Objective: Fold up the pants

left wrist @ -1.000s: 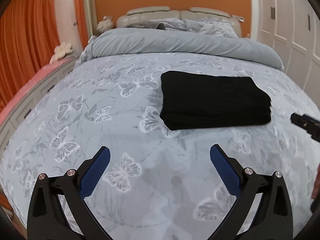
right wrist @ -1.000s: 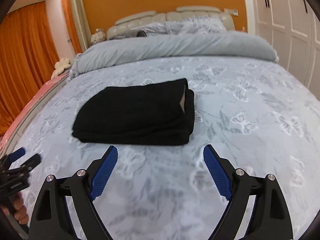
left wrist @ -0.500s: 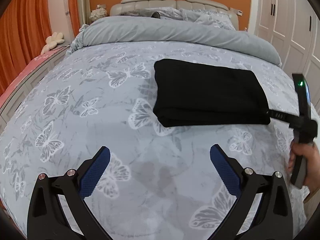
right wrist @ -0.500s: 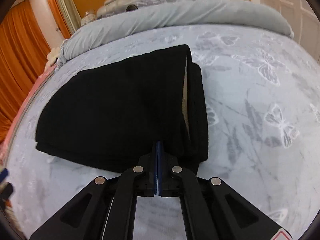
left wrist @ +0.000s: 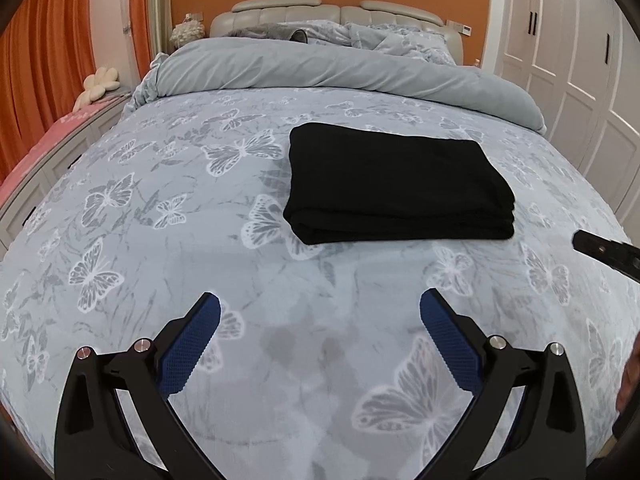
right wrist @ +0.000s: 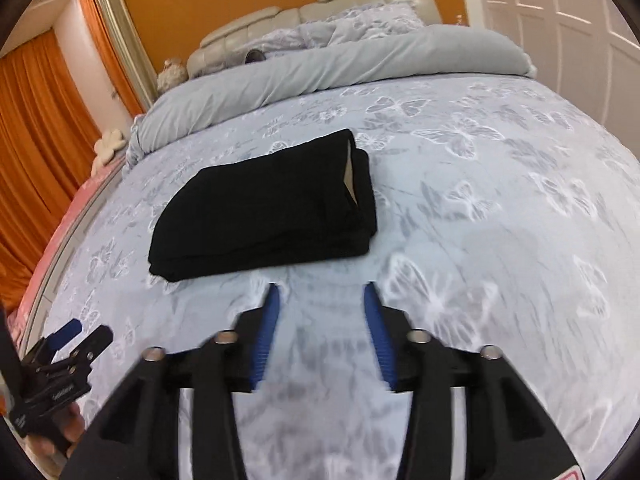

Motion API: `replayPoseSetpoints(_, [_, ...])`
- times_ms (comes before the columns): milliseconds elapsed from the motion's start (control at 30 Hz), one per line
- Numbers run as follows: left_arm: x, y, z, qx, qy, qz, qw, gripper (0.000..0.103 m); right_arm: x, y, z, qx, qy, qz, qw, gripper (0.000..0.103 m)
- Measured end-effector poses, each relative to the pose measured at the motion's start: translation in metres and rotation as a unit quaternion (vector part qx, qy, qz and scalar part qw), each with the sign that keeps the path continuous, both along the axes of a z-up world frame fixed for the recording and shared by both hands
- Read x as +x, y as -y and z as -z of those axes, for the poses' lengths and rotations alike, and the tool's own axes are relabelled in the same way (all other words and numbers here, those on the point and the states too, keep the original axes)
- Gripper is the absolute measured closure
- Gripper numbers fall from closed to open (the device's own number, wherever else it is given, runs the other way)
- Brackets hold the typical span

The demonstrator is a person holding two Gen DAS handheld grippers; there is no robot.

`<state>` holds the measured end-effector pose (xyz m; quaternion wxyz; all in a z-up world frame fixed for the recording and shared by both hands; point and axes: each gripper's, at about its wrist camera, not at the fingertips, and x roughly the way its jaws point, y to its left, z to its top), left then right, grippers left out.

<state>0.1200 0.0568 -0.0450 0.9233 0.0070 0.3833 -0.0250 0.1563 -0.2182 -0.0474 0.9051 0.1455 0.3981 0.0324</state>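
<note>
Black pants (left wrist: 396,184) lie folded into a neat rectangle on the butterfly-print bedspread (left wrist: 200,220); the right wrist view shows the same pants (right wrist: 272,208) with a pale inner lining along their right edge. My left gripper (left wrist: 320,312) hovers open over bare bedspread, well short of the pants. My right gripper (right wrist: 320,296) sits just in front of the pants' near edge, its jaws opening, with only bedspread between them. Its tip (left wrist: 600,248) pokes in at the right of the left wrist view.
A rolled grey duvet (left wrist: 340,72) and pillows lie across the head of the bed. Orange curtains (left wrist: 40,48) and a pink-topped bench (left wrist: 48,140) run along the left. White wardrobe doors (left wrist: 572,60) stand on the right. A hand (right wrist: 60,432) holds the left gripper.
My right gripper went forward shut to the pants' near edge, then drew back and its jaws parted. The left gripper stayed open and barely shifted.
</note>
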Motion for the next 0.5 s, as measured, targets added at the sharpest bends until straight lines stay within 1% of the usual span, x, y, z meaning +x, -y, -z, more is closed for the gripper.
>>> replayPoseSetpoints(133, [-0.012, 0.005, 0.001, 0.015, -0.002, 0.007, 0.9999, 0.005, -0.026, -0.008, 0.001, -0.029, 0.005, -0.014, 0.999, 0.057])
replayPoseSetpoints(200, [-0.018, 0.006, 0.003, 0.020, -0.005, 0.006, 0.9998, 0.005, -0.038, -0.013, 0.001, -0.039, 0.010, -0.023, 0.999, 0.045])
replayPoseSetpoints(267, [-0.024, 0.006, 0.004, 0.024, -0.004, 0.002, 0.9997, 0.005, -0.046, -0.015, 0.001, -0.044, 0.015, -0.027, 0.999, 0.039])
replayPoseSetpoints(367, [-0.032, 0.008, 0.005, 0.029, -0.002, 0.000, 0.9996, 0.005, -0.053, -0.017, 0.002, -0.057, 0.018, -0.037, 0.998, 0.039])
replayPoseSetpoints(433, [-0.038, 0.011, 0.005, 0.035, -0.008, 0.002, 0.9994, 0.005, -0.057, -0.017, 0.002, -0.063, 0.020, -0.042, 0.997, 0.038])
replayPoseSetpoints(500, [-0.045, 0.015, 0.006, 0.036, -0.012, 0.013, 0.9992, 0.005, -0.060, -0.015, 0.001, -0.068, 0.023, -0.044, 0.996, 0.033])
